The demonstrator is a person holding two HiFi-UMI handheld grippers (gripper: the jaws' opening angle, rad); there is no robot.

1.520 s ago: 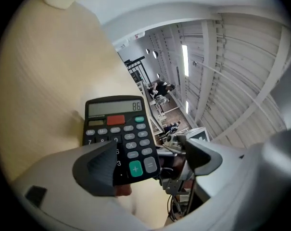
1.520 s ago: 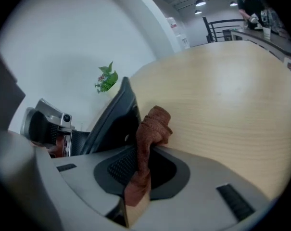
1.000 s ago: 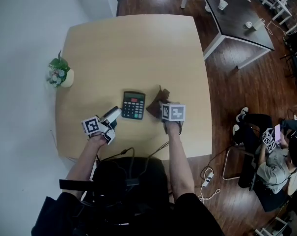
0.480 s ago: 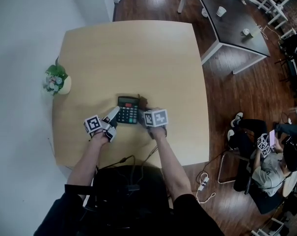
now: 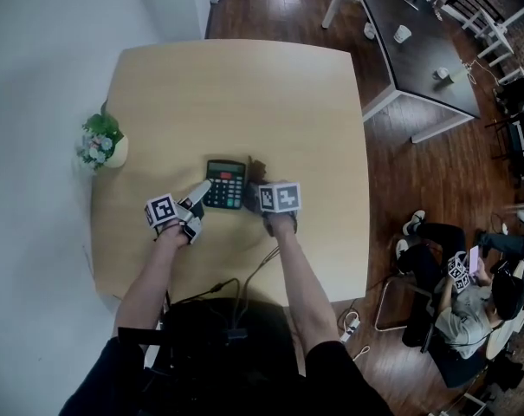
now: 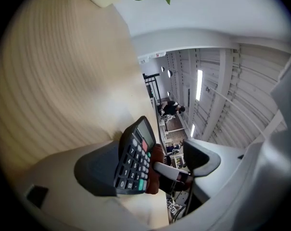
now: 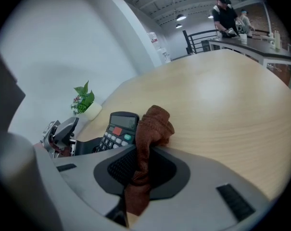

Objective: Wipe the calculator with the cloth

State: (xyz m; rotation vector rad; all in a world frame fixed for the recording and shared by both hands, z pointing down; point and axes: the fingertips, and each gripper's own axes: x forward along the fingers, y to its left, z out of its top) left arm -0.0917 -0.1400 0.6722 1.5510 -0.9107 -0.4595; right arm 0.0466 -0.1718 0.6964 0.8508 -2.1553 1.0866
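A black calculator lies flat near the front middle of the round wooden table. My right gripper is shut on a brown cloth. The cloth's bunched end rests at the calculator's right edge, touching it. My left gripper is open at the calculator's near-left corner. In the left gripper view one pad lies against the calculator's side. The other finger stands apart from it, with the cloth showing in the gap.
A small potted plant stands at the table's left edge. Cables trail off the near edge toward me. A dark table with cups stands at the back right, and a seated person is on the floor side, right.
My right gripper has carried the cloth leftward, from a little right of the calculator up against its right edge. The left gripper has stayed at the calculator's near-left corner.
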